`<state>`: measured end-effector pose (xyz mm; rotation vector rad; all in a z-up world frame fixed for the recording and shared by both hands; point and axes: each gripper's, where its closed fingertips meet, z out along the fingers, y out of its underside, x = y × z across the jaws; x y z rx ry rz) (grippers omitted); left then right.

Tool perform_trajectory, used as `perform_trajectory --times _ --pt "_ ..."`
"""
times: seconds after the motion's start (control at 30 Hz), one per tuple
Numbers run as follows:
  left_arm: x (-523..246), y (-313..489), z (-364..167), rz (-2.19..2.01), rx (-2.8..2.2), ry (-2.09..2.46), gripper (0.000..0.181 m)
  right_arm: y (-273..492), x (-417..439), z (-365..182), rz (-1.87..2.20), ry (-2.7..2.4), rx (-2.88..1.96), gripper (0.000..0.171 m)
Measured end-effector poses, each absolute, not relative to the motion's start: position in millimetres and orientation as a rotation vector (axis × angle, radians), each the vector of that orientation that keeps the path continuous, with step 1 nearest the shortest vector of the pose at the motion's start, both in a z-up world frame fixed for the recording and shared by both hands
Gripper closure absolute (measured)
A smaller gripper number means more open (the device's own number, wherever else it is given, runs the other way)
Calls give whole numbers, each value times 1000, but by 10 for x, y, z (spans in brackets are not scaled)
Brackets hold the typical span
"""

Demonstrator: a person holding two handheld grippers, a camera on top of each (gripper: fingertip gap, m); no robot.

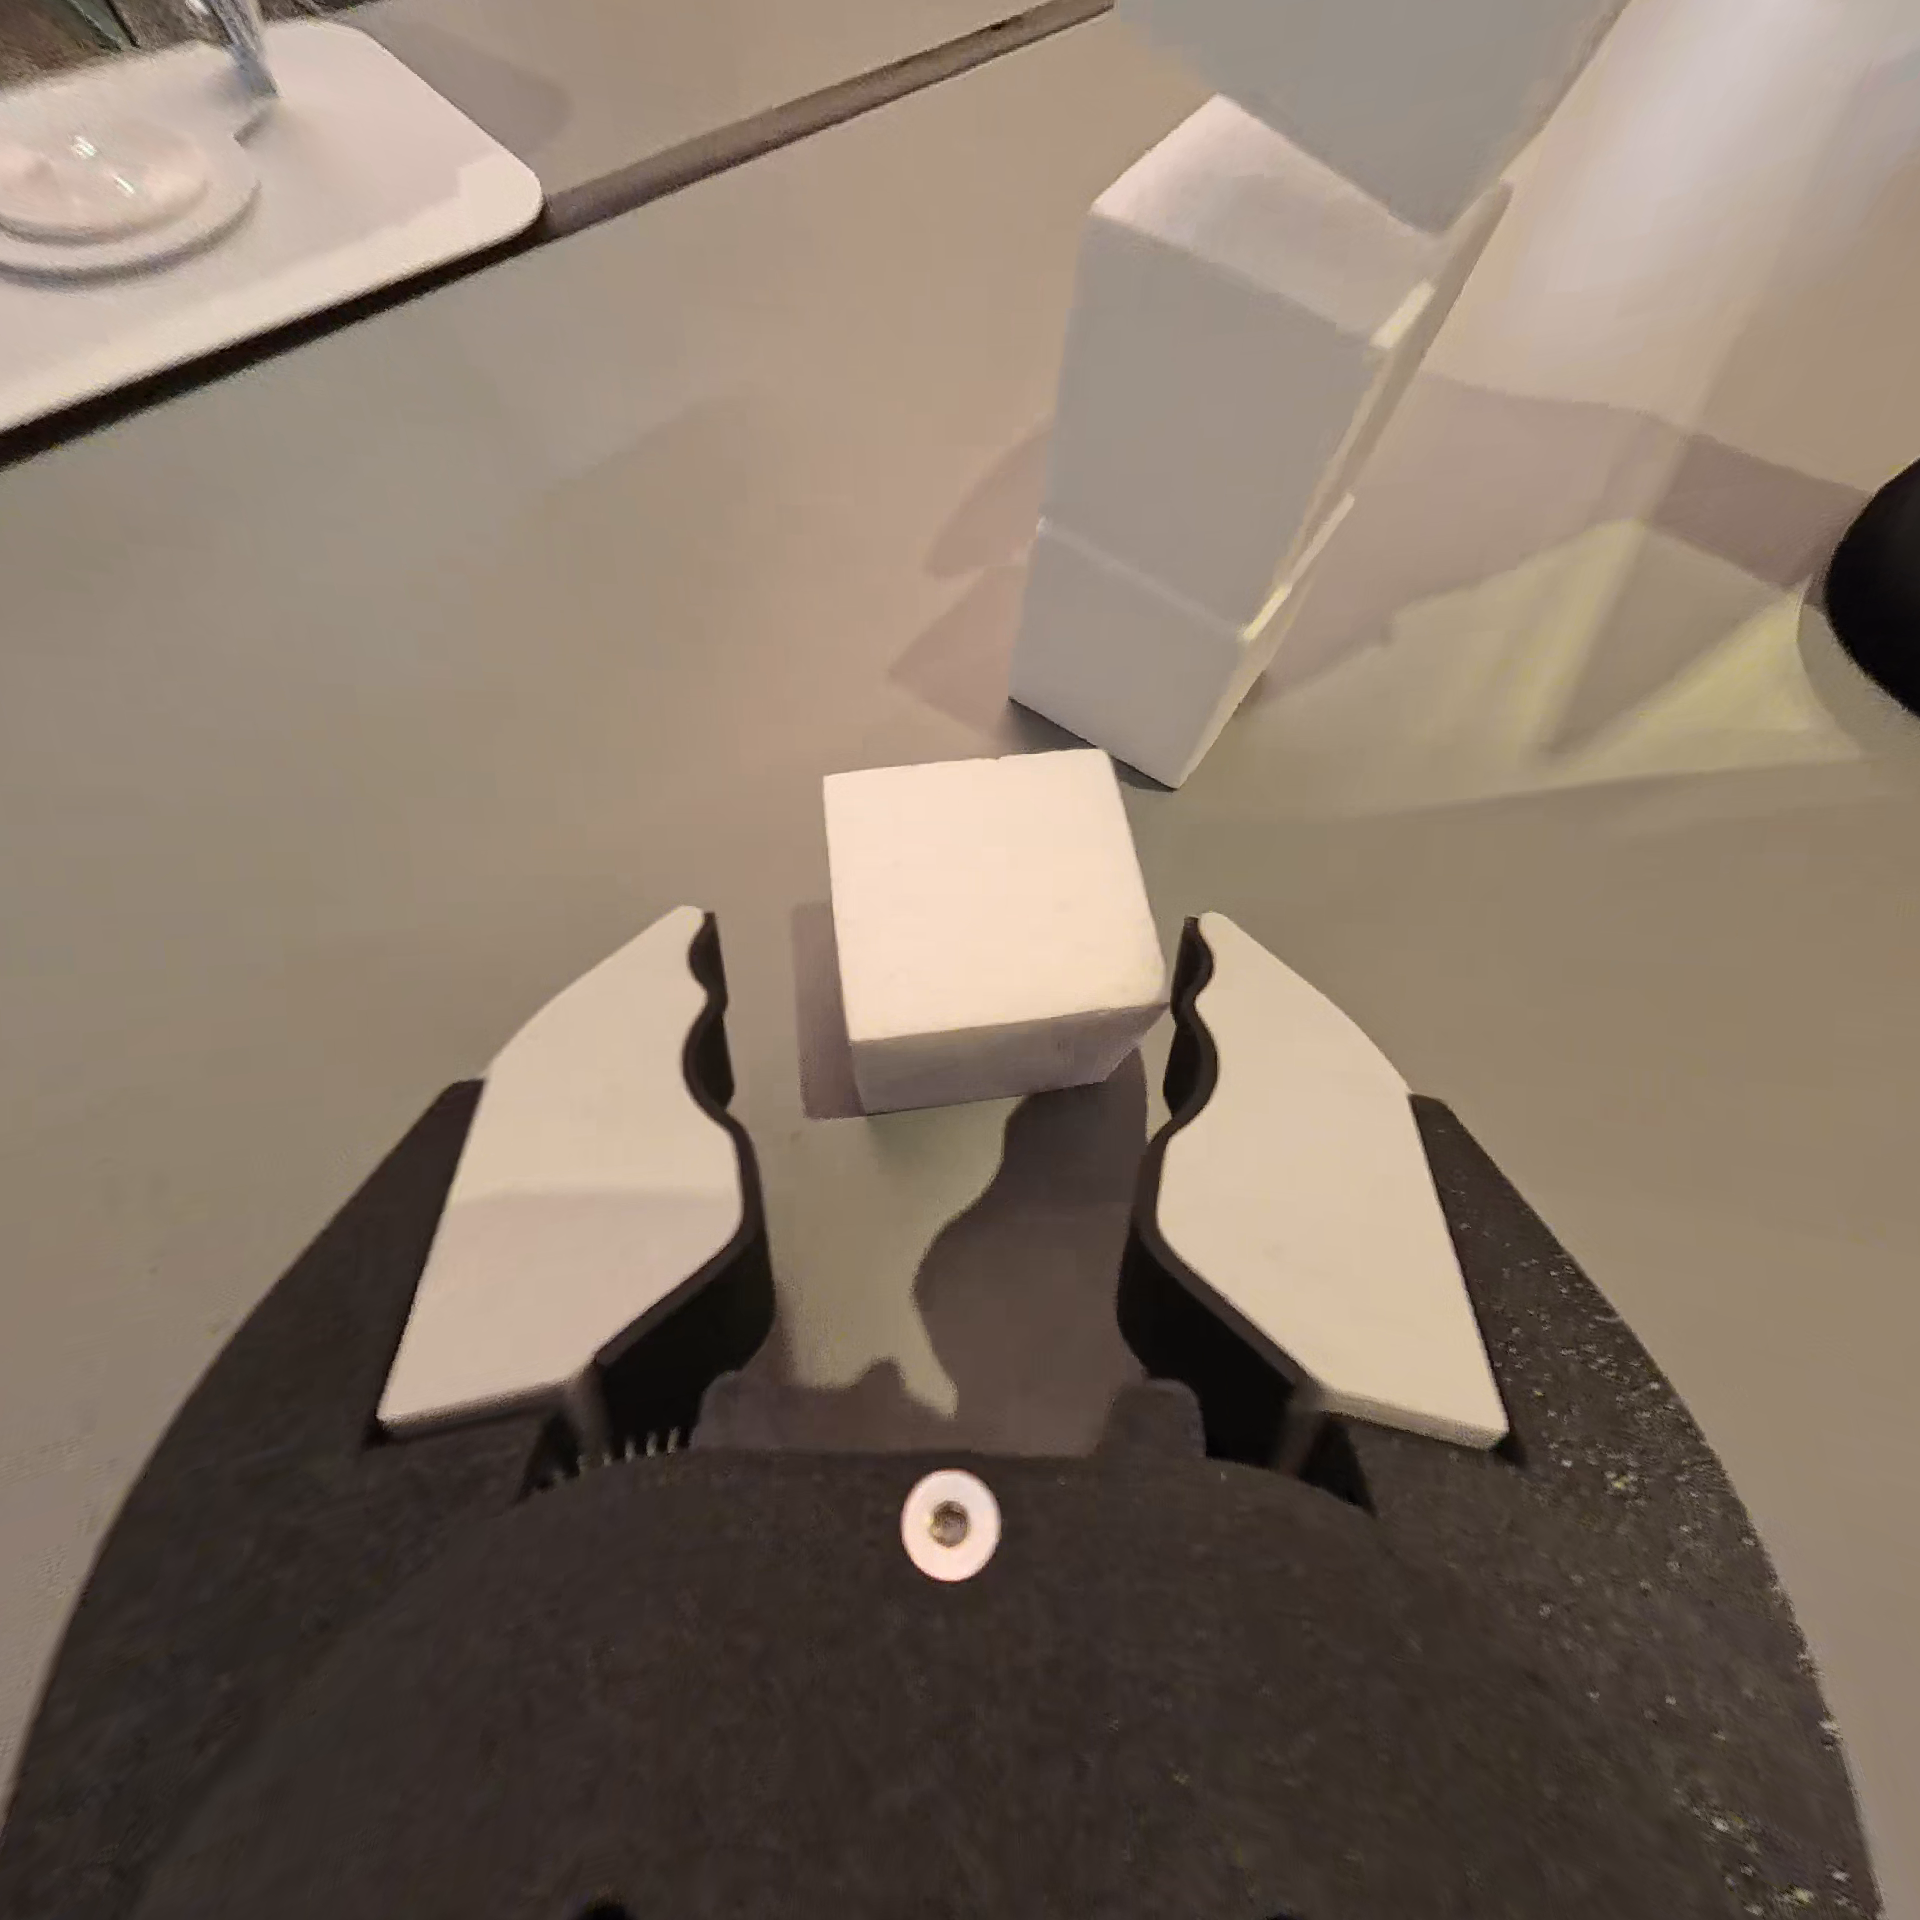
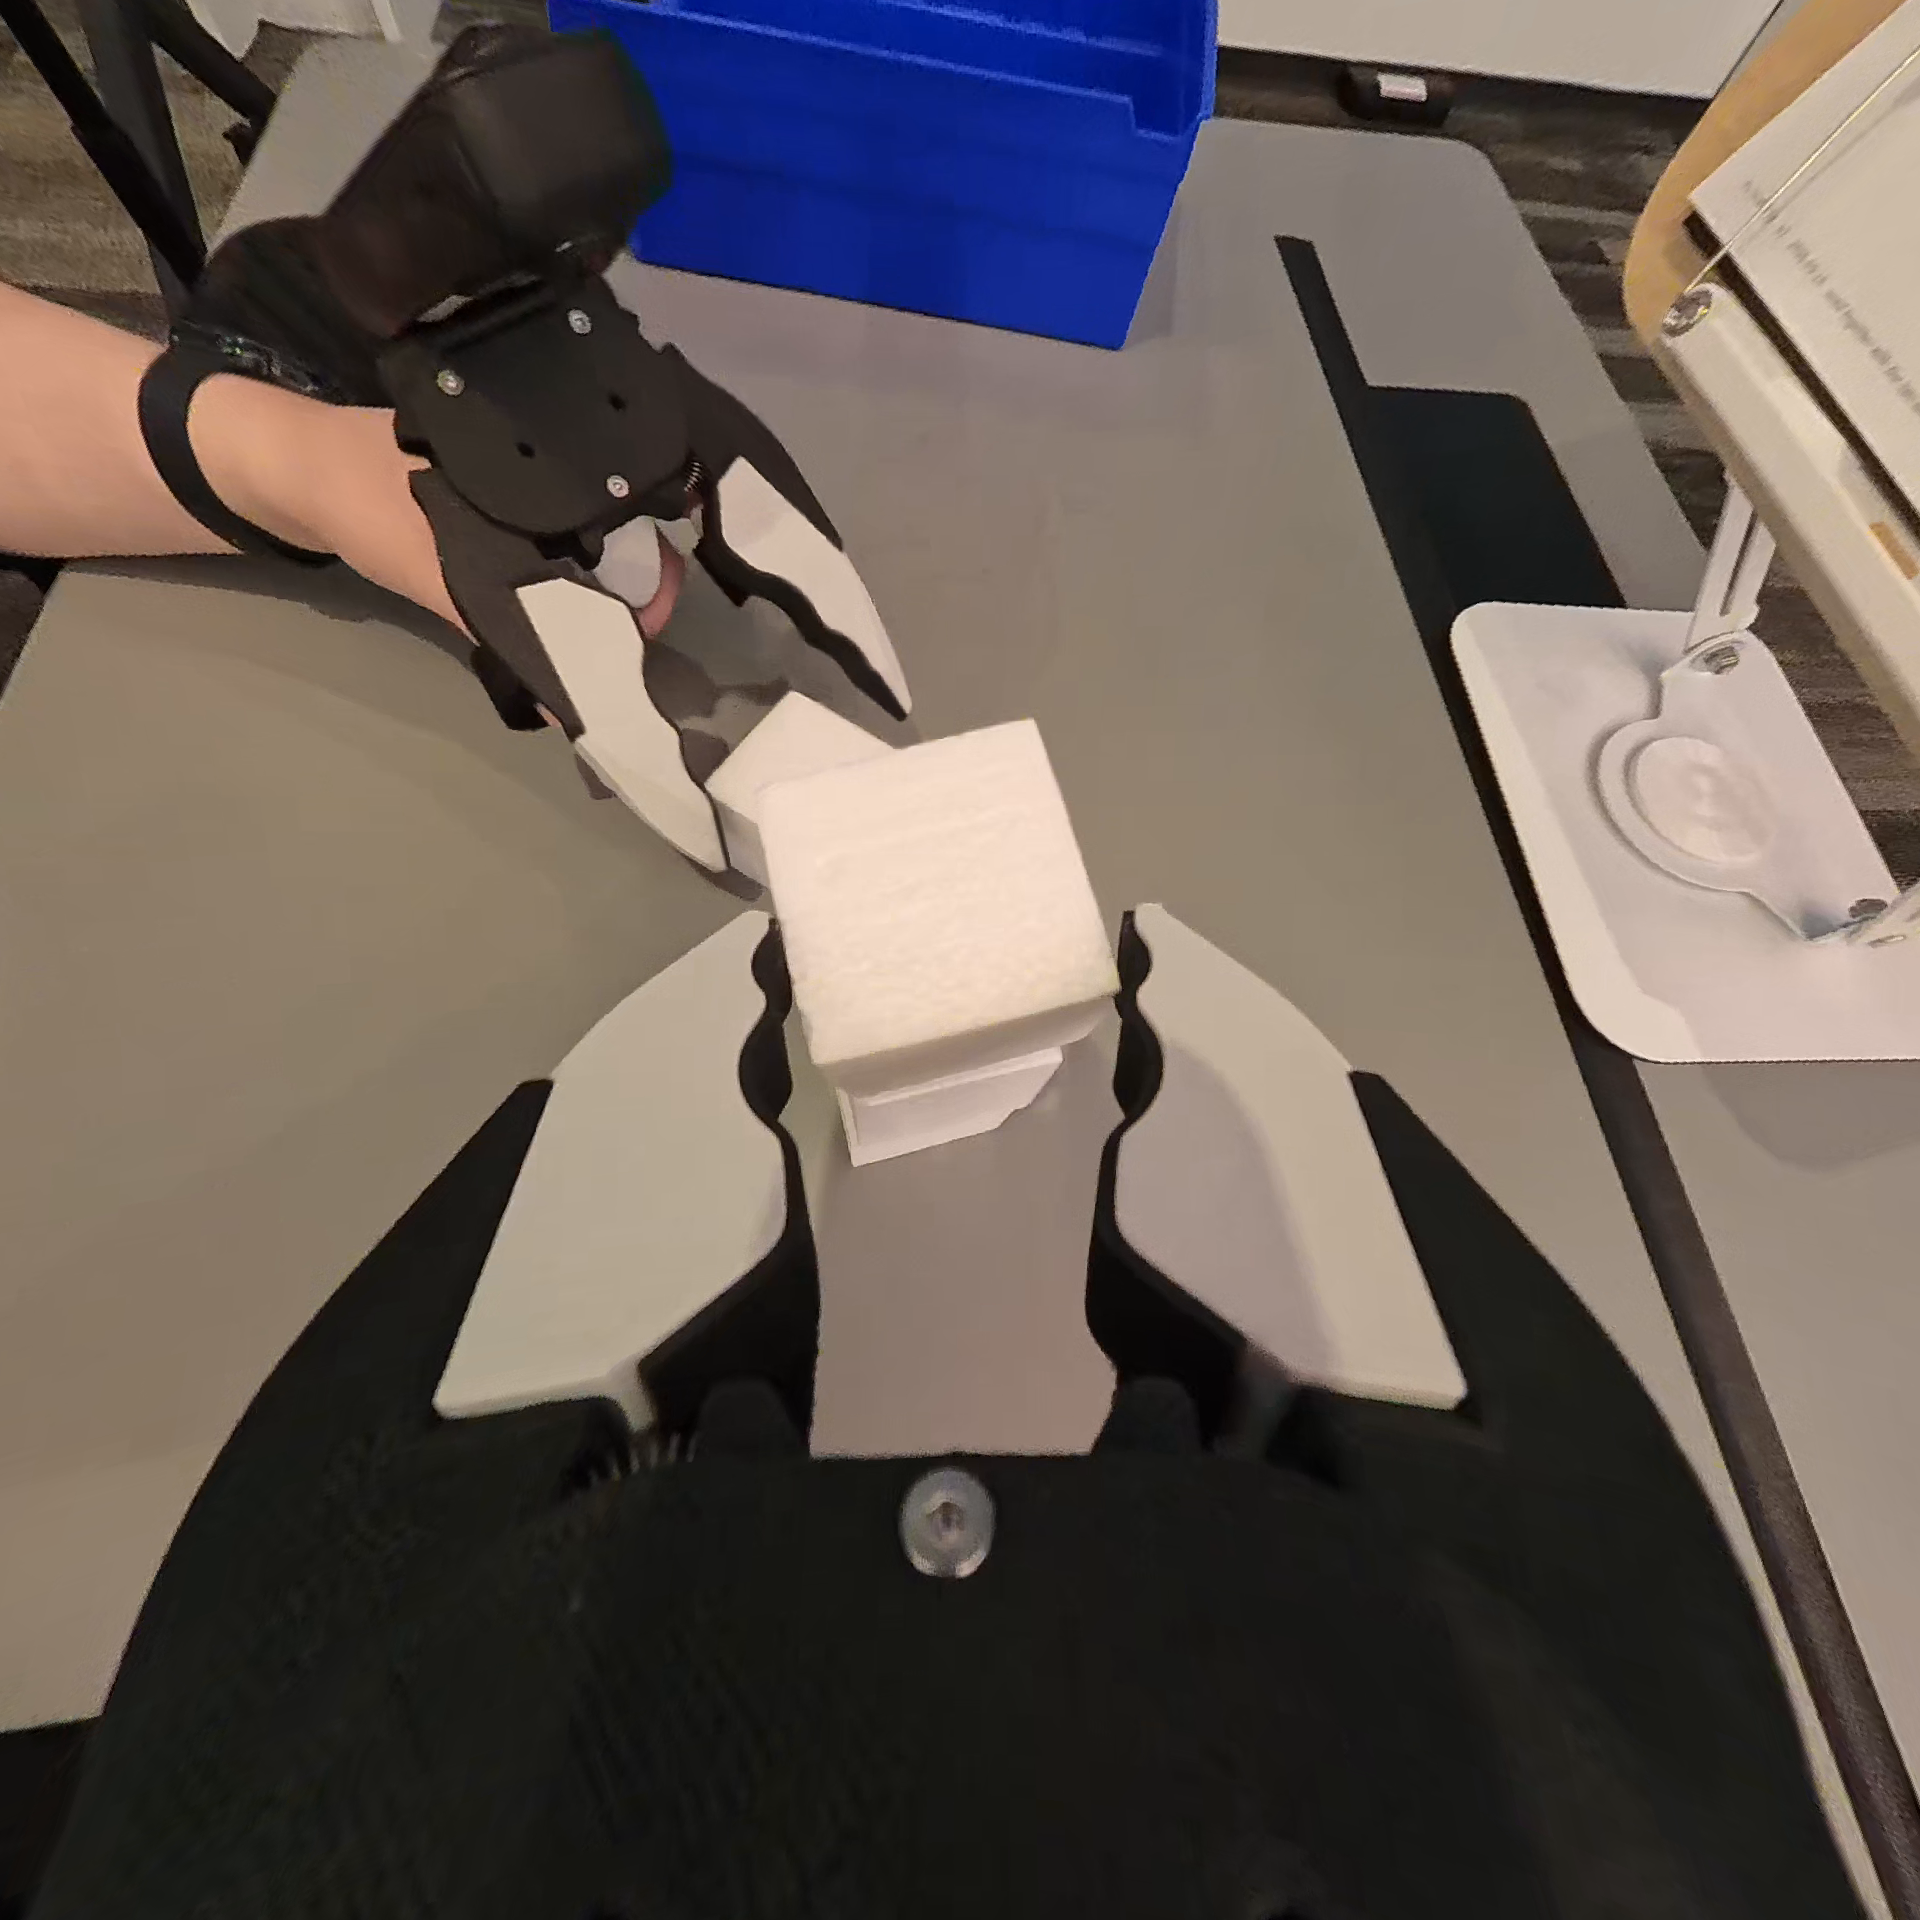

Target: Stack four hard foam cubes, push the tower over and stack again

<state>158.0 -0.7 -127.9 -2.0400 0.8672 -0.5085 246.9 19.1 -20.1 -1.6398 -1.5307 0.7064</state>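
Grey bench [image 2: 1195, 582] fills most of both views, with a blue bin [image 2: 904, 156] at the top of the right wrist view and a white stand base [image 2: 1662, 831] at the right edge.

In my left wrist view, the left gripper [image 1: 951, 971] has its jaws wide, one on each side of a loose cube [image 1: 987, 925] that sits on the bench in the middle of the frame. The right finger looks very close to the cube, and I see a gap on the left side, so I think it is not squeezed yet.

A tower [image 1: 1195, 457] of white cubes stands in the upper right of that view. I can count three, and something white and blurry is above it, which I cannot make out.

In my right wrist view, the right gripper [image 2: 945, 971] is around the top cube [image 2: 914, 894] of the tower, in the middle of the frame. Its jaws look nearly closed on it, but I cannot tell if they press it.

I think the stack is almost built. One cube is left to add, then the push and the second stack.
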Motion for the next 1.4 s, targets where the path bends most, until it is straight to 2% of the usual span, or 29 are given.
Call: perform_trajectory --times 0.1,0.2,0.27,0.37,0.6,0.73,0.9,1.0,1.4 --pt "1618 -2 -1365 -542 -2066 887 101 187 2448 -241 689 -1553 -1645 110" --pt "1665 -22 -1381 -562 -2063 926 118 216 2426 -299 662 -1564 -1657 110" --pt "1657 -10 -1380 -538 -2056 933 119 225 2422 -350 650 -1576 -1666 110" --pt "1600 3 -1284 -497 -2031 941 118 296 2463 -419 570 -1577 -1689 97" --pt "1704 27 -142 -519 -1700 1084 119 254 2838 -162 642 -1504 -1612 88" --pt "2125 -84 252 -615 -1564 1301 118 664 3580 -563 255 -1402 -1912 86" --pt "2447 -24 248 -589 -1507 1560 118 1194 4176 -725 -26 -1055 -2107 96" --pt "2530 58 166 -623 -1525 1635 118 1295 4280 -774 -83 -987 -2121 91" --pt "2586 79 57 -775 -1567 1719 114 1377 4303 -784 -127 -952 -2109 91"
